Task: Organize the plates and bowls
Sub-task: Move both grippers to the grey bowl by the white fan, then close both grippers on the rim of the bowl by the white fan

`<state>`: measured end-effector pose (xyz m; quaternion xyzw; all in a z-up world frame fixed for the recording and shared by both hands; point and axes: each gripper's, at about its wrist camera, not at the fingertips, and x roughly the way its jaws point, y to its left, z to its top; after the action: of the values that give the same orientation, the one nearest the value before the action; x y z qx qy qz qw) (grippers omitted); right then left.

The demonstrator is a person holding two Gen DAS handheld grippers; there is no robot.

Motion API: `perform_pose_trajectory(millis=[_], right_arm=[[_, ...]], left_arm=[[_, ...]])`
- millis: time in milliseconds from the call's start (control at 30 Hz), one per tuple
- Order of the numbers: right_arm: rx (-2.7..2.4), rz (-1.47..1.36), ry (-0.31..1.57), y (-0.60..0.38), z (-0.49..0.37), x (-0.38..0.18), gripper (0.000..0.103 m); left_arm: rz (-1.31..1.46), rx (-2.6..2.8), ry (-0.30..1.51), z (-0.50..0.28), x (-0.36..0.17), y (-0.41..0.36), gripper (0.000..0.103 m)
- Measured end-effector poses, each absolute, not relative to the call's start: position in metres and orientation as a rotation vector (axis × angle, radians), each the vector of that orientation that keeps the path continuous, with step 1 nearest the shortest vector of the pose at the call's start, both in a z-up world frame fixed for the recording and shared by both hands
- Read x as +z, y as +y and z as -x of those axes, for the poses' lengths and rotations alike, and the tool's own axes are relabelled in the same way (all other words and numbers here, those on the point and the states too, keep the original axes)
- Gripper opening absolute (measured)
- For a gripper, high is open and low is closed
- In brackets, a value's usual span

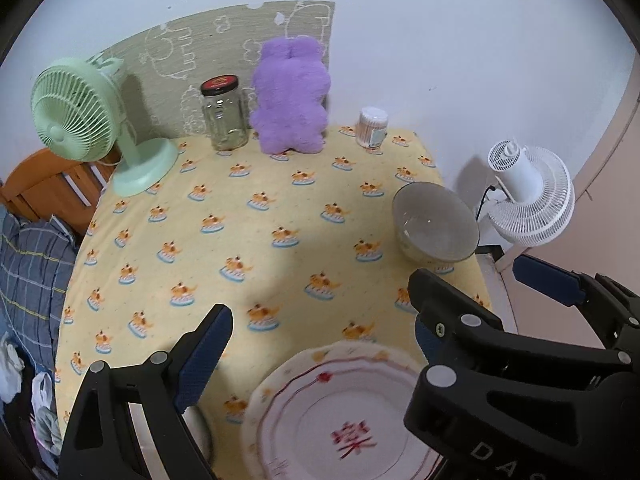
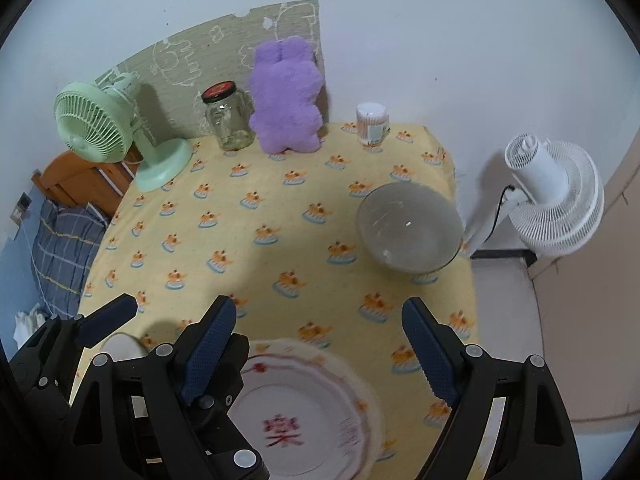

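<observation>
Both grippers, left point(image 1: 316, 344) and right point(image 2: 320, 340), hover above the plate point(image 2: 296, 412), fingers spread wide and empty, ready to grasp. The glass bowl point(image 2: 410, 228) sits beyond the plate, likely awaiting stacking.

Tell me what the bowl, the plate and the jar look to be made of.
Bowl: probably clear glass, glossy; the tablecloth shows through and highlights glint inside.
Plate: likely glazed ceramic or melamine; white, glossy, red rings and a red printed character.
Jar: clear glass, see-through walls, with a black and red lid, probably metal.
</observation>
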<state>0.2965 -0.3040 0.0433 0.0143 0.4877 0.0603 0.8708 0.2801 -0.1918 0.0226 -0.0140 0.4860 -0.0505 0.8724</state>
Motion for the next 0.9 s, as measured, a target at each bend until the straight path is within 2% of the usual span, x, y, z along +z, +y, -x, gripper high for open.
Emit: perform_pose_trajectory(millis=[267,333,467,800,900], right_arm=[[0.07,-0.071,0.97,-0.353,-0.333,0.04,0.087],[0.058,-0.074,0.974,-0.361,-0.345,0.033,0.087],[0.053,-0.086,0.978,-0.375,-0.368,0.019,0.087],[0.019,-0.113,0.993,-0.404,-0.415,-0.021,0.087],[0.026,-0.138,1.003,-0.41,-0.423,-0.034,0.08]], left_arm=[[0.063,-0.105,1.009,-0.32,0.014,-0.236,0.089],[0.054,-0.096,1.007,-0.331,0.008,-0.244,0.086],[0.05,-0.131,0.998,-0.349,-0.003,-0.26,0.071],[0.032,-0.075,1.018,-0.391,-0.037,-0.28,0.069],[0.029,-0.066,1.046,-0.402,-0.051,-0.284,0.06]])
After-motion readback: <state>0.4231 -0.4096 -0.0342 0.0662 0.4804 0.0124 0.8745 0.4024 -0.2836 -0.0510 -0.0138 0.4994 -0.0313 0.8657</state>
